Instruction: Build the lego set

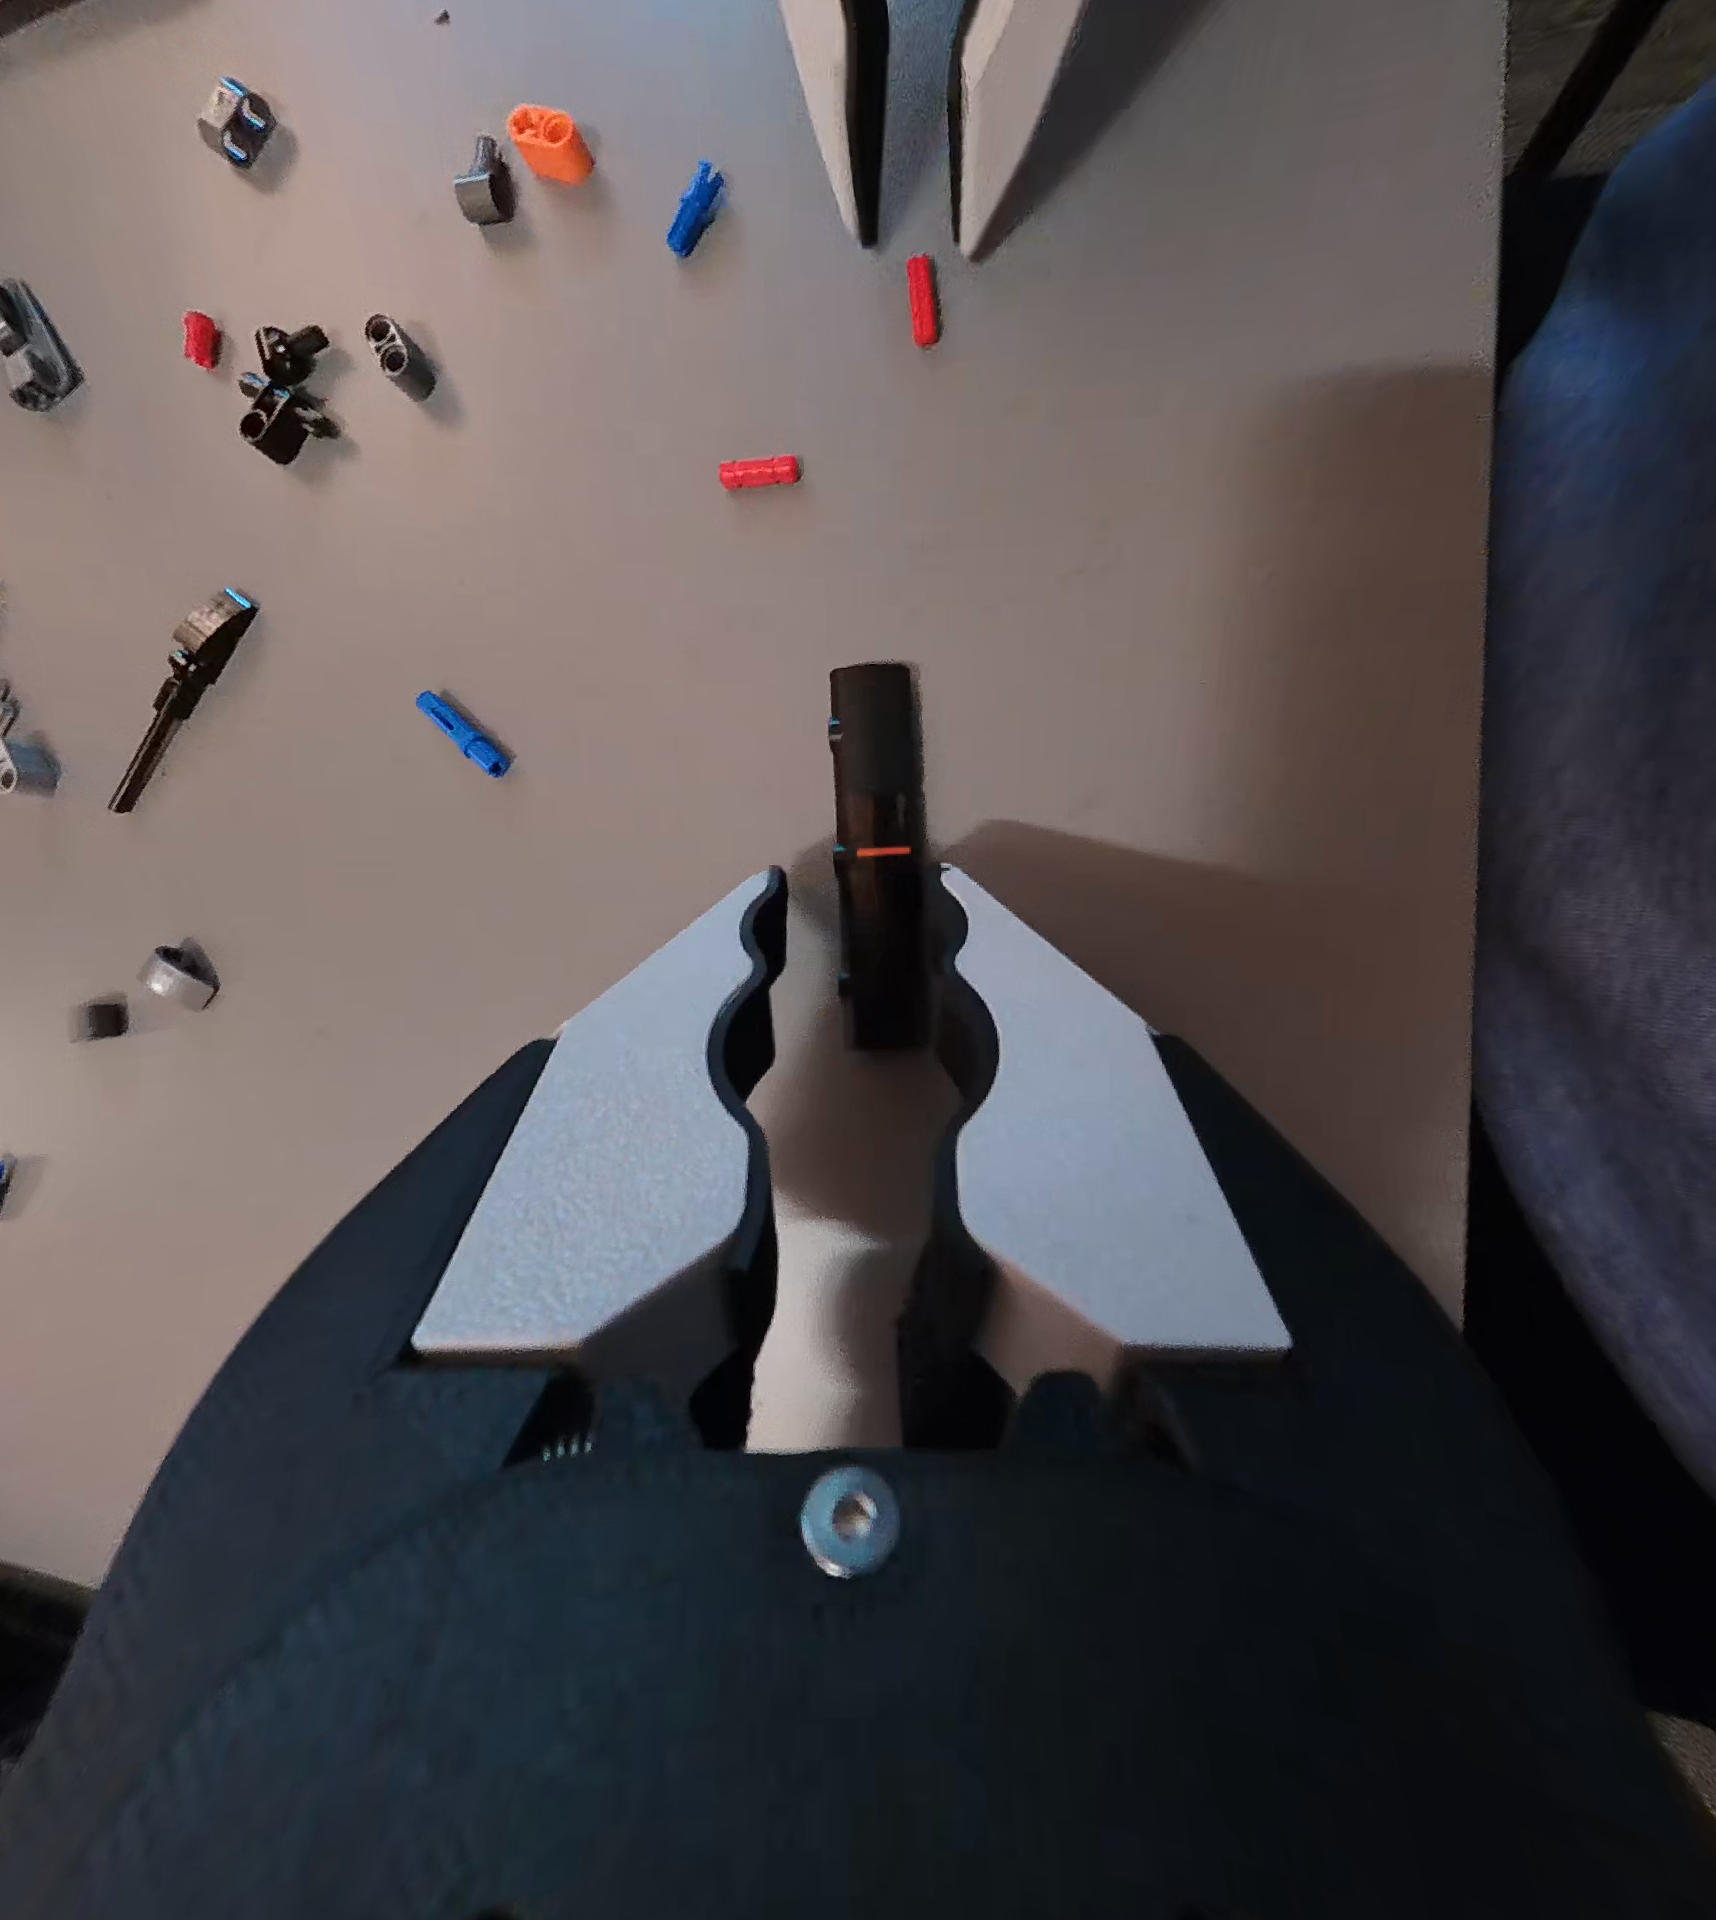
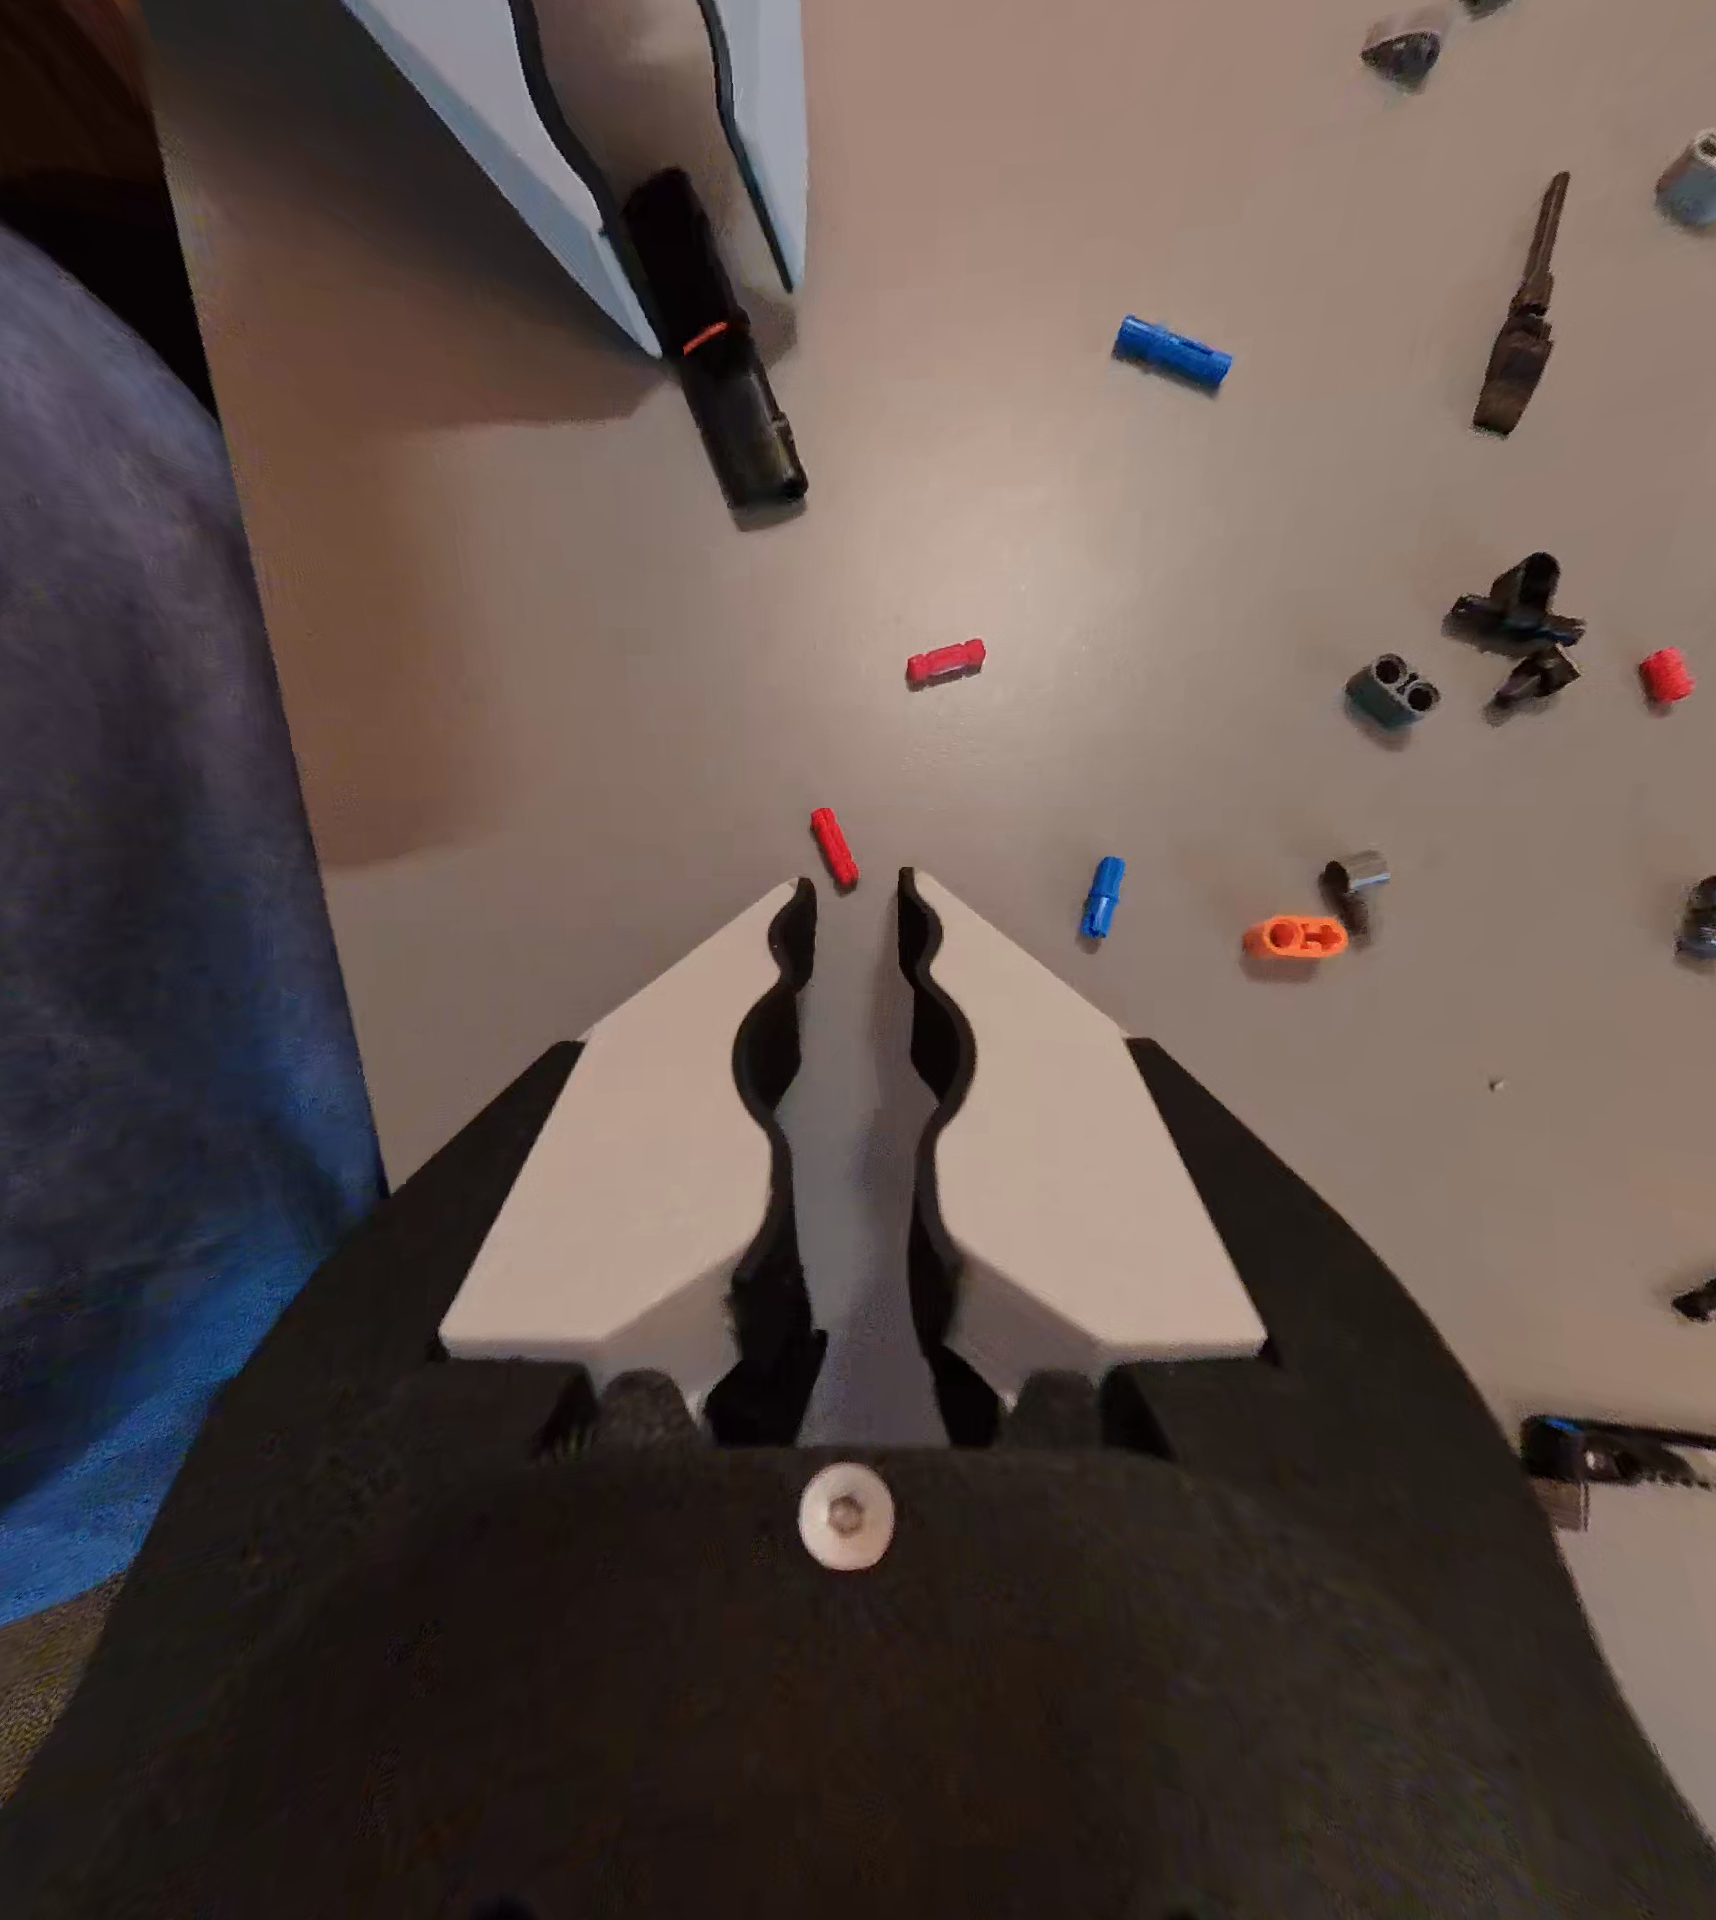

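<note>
A long black lego assembly with a thin orange line lies on the grey table, between the fingers of my left gripper. Its right side lies along the right pad, and a clear gap separates it from the left pad, so the gripper is open. The right wrist view shows the same assembly with a gap on one side. My right gripper is open a little and empty. A small red pin lies just ahead of its left fingertip, and also shows in the left wrist view.
Loose parts are scattered over the table: a second red pin, blue pins, an orange piece, and several black and grey connectors. The table edge borders blue cloth. My right fingertips sit around 12 cm from my left ones. My right gripper's tips are some 7 cm from the orange piece. Seen from the right wrist view as well.
</note>
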{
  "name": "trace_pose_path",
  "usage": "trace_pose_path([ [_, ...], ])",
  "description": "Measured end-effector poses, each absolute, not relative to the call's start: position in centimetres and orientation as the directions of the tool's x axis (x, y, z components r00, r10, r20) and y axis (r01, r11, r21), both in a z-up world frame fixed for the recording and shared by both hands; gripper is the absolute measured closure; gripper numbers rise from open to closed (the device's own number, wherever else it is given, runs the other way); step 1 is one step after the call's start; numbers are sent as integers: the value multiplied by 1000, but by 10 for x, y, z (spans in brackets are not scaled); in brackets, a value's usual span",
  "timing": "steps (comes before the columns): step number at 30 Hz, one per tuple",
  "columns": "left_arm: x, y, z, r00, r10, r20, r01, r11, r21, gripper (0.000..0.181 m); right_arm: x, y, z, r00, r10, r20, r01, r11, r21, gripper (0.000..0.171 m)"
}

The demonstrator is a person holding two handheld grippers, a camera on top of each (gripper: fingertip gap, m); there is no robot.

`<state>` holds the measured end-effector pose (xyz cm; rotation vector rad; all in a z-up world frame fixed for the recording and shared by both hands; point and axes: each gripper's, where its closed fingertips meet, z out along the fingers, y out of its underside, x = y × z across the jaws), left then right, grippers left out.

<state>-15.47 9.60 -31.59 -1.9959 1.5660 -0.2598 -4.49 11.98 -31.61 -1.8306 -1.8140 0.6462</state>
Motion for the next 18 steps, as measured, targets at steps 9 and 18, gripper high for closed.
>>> trace_pose_path([
  [9,-144,95,-304,272,-938,-215,-804,-98,-586,156,-53,116,-317,1,996,-84,743,-57,-667,170],
  [18,-105,102,-271,208,-837,-506,-761,186,-621,159,-79,97,-278,-35,939,-342,611,-250,-751,170],
])
